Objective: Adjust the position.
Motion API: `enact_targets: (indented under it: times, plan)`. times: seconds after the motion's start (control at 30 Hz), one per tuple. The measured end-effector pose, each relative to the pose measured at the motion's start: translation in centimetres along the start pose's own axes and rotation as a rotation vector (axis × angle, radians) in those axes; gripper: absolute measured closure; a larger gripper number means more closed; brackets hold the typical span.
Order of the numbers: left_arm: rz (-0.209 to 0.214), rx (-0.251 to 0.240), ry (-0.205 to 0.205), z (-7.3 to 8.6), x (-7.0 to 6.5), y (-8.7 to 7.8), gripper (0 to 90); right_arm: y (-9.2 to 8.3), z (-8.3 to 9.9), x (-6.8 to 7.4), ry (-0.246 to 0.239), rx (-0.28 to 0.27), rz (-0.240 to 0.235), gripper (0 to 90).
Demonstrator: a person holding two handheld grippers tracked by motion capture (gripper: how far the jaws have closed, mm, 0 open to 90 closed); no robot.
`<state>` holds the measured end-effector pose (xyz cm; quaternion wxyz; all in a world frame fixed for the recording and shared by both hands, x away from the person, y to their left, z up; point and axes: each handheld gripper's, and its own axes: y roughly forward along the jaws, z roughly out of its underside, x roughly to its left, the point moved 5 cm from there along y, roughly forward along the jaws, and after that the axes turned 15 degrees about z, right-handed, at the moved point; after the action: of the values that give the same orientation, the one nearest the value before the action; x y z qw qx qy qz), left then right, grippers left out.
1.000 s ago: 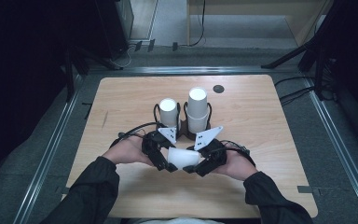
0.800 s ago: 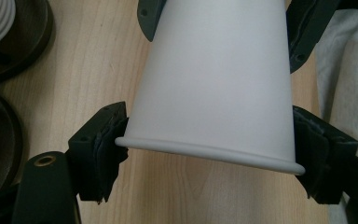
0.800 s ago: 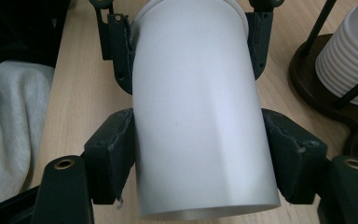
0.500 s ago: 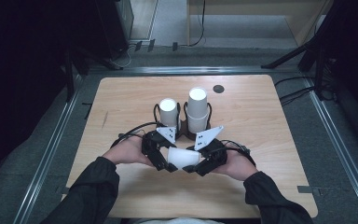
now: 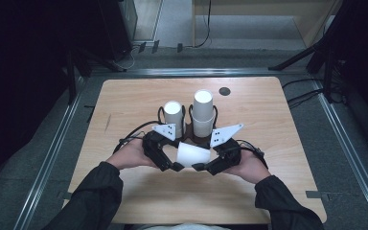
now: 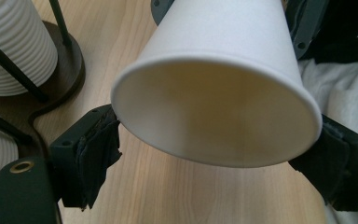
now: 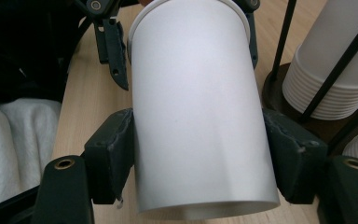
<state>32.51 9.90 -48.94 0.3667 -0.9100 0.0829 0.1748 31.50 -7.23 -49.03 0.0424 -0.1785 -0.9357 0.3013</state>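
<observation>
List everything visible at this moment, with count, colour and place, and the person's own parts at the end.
Paper cup: one, white, lying on its side between the two grippers near the table's front middle.
Cup stacks: two, white, upright in dark wire holders behind the grippers; the right one taller.
Table: one, light wood.
Round spot: one, dark, on the table's far side.
Left gripper: one, black, jaws at the cup's rim and just opening, a gap at the right pad.
Right gripper: one, black, jaws pressed on the cup's sides.
Sleeves: two, dark, at the bottom edge.
</observation>
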Motion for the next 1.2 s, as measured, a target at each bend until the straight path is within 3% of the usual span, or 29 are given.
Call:
enact_targets:
  times: [0.3, 0.37, 0.73, 0.8, 1.2]
  plan:
    - [-0.016, -0.081, -0.006, -0.1, -0.3, -0.5, 12.0, -1.1, -0.5, -0.6, 0.043, -0.062, -0.008, 30.5]
    - [0.006, -0.134, -0.024, -0.2, -0.4, -0.7, 12.9, -1.3, -0.6, -0.7, 0.049, -0.077, -0.017, 30.5]
    - [0.022, -0.273, -0.023, -0.8, -1.1, -1.1, 14.0, -1.1, -0.8, -0.3, 0.066, -0.096, -0.056, 30.4]
    - [0.041, -0.293, -0.036, -0.8, -1.1, -1.2, 15.1, -1.0, -0.9, -0.2, 0.069, -0.096, -0.065, 30.4]
    - [0.048, -0.276, -0.029, -0.5, -1.3, -1.3, 20.7, -0.8, -1.0, -0.1, 0.073, -0.088, -0.072, 31.1]
